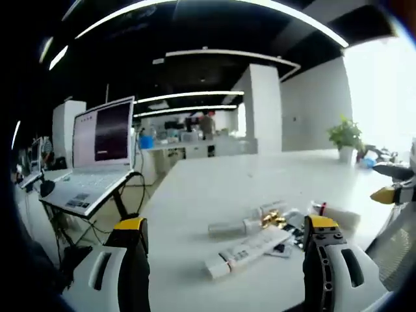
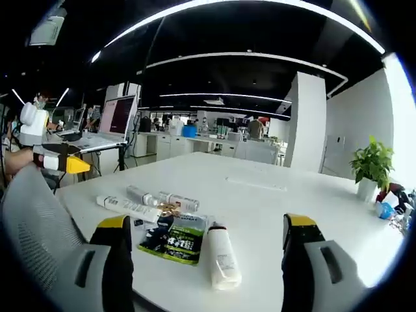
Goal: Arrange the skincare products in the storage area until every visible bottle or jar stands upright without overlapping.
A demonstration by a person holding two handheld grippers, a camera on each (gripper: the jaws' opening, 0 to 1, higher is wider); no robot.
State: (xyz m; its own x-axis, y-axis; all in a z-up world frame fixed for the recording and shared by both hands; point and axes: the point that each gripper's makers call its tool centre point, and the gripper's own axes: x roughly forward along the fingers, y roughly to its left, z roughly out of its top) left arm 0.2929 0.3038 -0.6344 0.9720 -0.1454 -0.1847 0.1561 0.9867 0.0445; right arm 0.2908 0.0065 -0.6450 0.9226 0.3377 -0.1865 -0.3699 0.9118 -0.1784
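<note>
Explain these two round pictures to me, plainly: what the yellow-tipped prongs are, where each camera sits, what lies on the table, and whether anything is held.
A person holds a two-jaw gripper in each hand, and a fisheye camera rides on each. The left gripper view looks along the left gripper; the right gripper view looks along the right gripper. The yellow-tipped prongs are their jaws. Both stand open, holding nothing.

On the white table skincare products lie flat in a loose cluster: a white bottle, a green and black packet, a long white tube and a silvery tube. None stands upright yet.

Behind are a laptop on a stand and a potted plant.
</note>
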